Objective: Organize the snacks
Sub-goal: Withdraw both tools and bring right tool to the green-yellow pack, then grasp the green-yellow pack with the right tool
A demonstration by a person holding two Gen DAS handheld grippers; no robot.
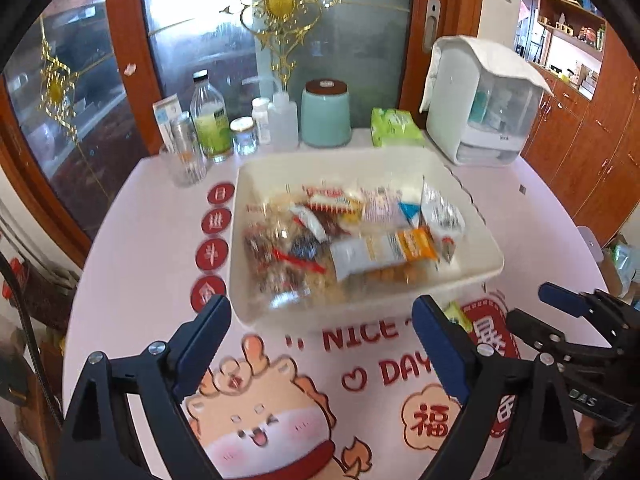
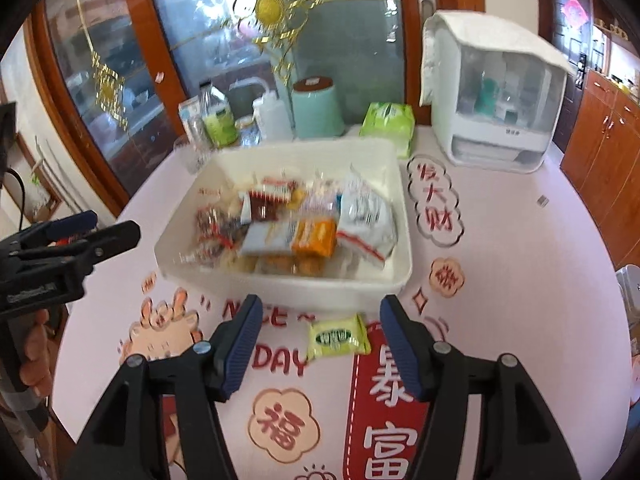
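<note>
Holding mixed snack packets [image 2: 304,232], white bin [image 2: 280,284].

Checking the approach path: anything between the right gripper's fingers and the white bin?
Only the small green snack packet, lying on the printed tablecloth just short of the white bin. Right gripper is open, empty. Clearest in the right wrist view.

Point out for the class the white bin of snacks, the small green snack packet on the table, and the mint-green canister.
white bin [image 2: 288,288], right wrist view, bare front wall.
green snack packet [image 2: 338,338], right wrist view, middle of wrapper.
mint-green canister [image 1: 325,118], left wrist view, side.
</note>
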